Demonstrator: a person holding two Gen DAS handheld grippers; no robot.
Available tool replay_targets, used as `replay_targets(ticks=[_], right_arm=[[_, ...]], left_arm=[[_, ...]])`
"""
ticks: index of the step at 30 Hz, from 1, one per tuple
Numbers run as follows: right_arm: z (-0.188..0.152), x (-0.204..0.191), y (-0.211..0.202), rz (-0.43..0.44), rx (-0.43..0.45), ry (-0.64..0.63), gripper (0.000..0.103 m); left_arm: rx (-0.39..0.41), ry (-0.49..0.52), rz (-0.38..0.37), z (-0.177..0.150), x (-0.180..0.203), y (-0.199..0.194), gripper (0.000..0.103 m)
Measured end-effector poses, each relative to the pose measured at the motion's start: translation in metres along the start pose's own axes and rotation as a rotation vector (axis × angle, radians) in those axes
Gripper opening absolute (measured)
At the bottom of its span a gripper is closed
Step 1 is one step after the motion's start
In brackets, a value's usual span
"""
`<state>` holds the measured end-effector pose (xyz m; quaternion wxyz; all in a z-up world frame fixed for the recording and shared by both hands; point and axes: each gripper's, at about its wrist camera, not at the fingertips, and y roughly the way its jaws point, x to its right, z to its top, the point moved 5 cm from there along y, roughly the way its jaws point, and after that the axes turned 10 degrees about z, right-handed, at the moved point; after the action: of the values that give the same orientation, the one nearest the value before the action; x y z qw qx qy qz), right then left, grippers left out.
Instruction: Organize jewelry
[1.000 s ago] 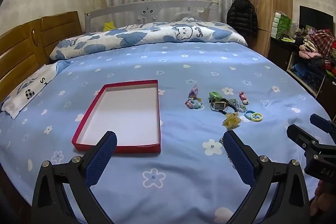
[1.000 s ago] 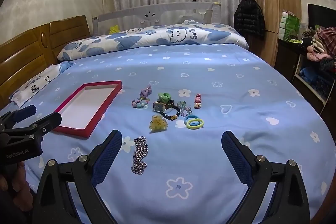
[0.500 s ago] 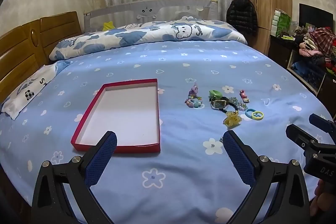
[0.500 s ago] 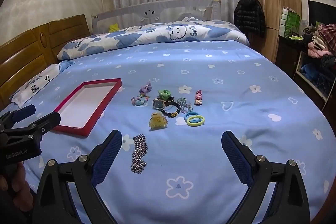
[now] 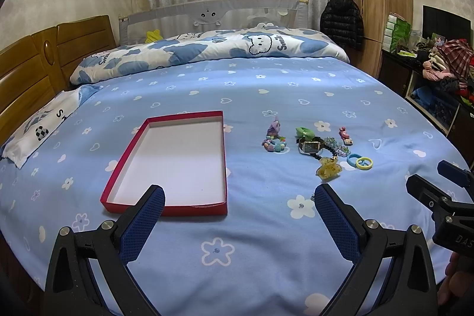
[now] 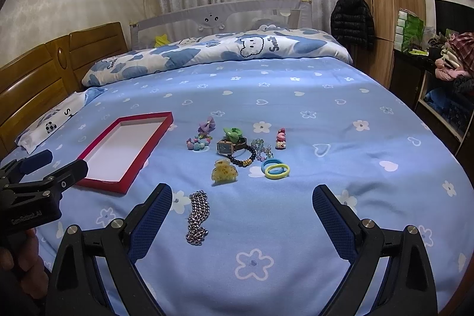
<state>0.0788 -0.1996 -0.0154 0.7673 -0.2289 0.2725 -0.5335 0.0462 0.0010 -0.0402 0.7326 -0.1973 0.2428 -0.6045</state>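
Note:
A shallow red box (image 5: 174, 165) with a white, empty floor lies on the blue bedspread; it also shows in the right wrist view (image 6: 124, 150). To its right lies a cluster of jewelry: a silver chain (image 6: 198, 217), a yellow claw clip (image 6: 224, 172), a square watch (image 6: 226, 146), a black bead bracelet (image 6: 247, 157), blue and yellow hair rings (image 6: 275, 168), a purple bow (image 6: 207, 125), a green clip (image 6: 234, 132) and a pink charm (image 6: 280, 138). My left gripper (image 5: 237, 215) is open and empty, near the box's front edge. My right gripper (image 6: 241, 215) is open and empty, just above the chain.
A folded cloud-print quilt (image 5: 207, 49) lies at the far side of the bed. A wooden headboard (image 5: 32, 73) and a pillow (image 5: 44, 123) are at the left. A wardrobe (image 5: 379, 2) and cluttered shelves (image 5: 438, 73) stand at the right.
Both grippers have drifted slightly forward and lower toward the bed; the jewelry and box appear a little closer. Nothing was grasped or moved.

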Motion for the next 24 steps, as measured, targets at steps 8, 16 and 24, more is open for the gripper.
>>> replay_targets(ticks=[8,16,24], right_arm=[[0.004,-0.005,-0.002,0.009,0.004,-0.007,0.097],[0.005,-0.007,-0.003,0.011,0.004,-0.007,0.097],[0.006,-0.01,-0.003,0.014,0.003,-0.007,0.097]], left_arm=[[-0.001,0.0,0.0,0.0,0.0,0.0,0.102],[-0.002,0.0,-0.002,0.0,0.0,0.0,0.102],[-0.003,0.003,-0.001,0.0,0.0,0.002,0.102]])
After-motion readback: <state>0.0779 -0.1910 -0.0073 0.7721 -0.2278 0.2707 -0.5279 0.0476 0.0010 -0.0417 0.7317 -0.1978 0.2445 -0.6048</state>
